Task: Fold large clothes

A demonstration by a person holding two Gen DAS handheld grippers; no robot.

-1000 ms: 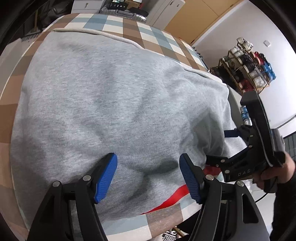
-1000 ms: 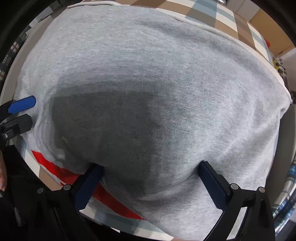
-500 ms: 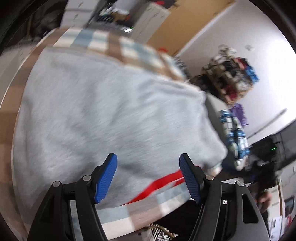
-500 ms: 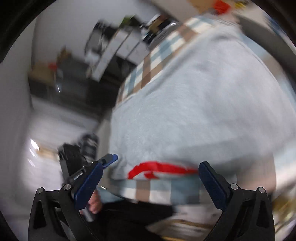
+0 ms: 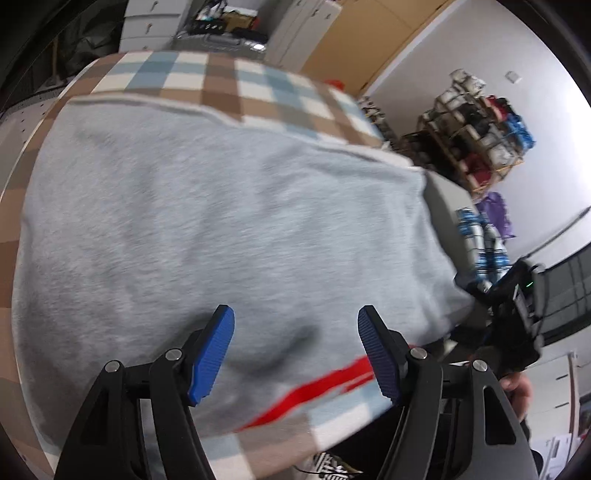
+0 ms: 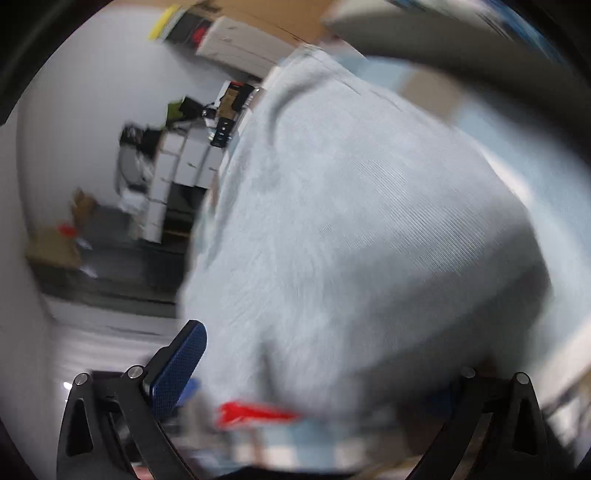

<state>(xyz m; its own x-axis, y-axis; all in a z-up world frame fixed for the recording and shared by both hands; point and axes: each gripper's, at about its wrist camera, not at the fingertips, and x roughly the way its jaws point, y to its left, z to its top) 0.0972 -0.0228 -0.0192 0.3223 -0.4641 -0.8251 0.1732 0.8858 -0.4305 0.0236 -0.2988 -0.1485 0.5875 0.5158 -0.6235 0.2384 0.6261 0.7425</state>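
Note:
A large grey sweatshirt [image 5: 221, 221] lies spread over a table with a brown, blue and white checked cloth [image 5: 221, 81]. A red stripe [image 5: 314, 387] shows at its near edge. My left gripper [image 5: 295, 314] hovers open above that near edge with nothing between its blue pads. The right tool's black body [image 5: 513, 317] sits off the garment's right corner, held by a hand [image 5: 517, 386]. In the blurred right wrist view the sweatshirt [image 6: 369, 221] fills the frame. My right gripper [image 6: 299, 332] stands wide open at its edge; the left pad [image 6: 181, 373] shows and the cloth hides the other.
A wooden shelf rack [image 5: 476, 136] full of small items stands by the white wall at the right. White cabinets [image 5: 147, 22] and a tan door panel [image 5: 369, 33] lie beyond the table. A blue and white striped item [image 5: 484, 240] rests past the right table edge.
The right gripper swung away from the middle of the sweatshirt and rolled over, and now looks across it from the side. The left gripper shifted only slightly. Both stayed open.

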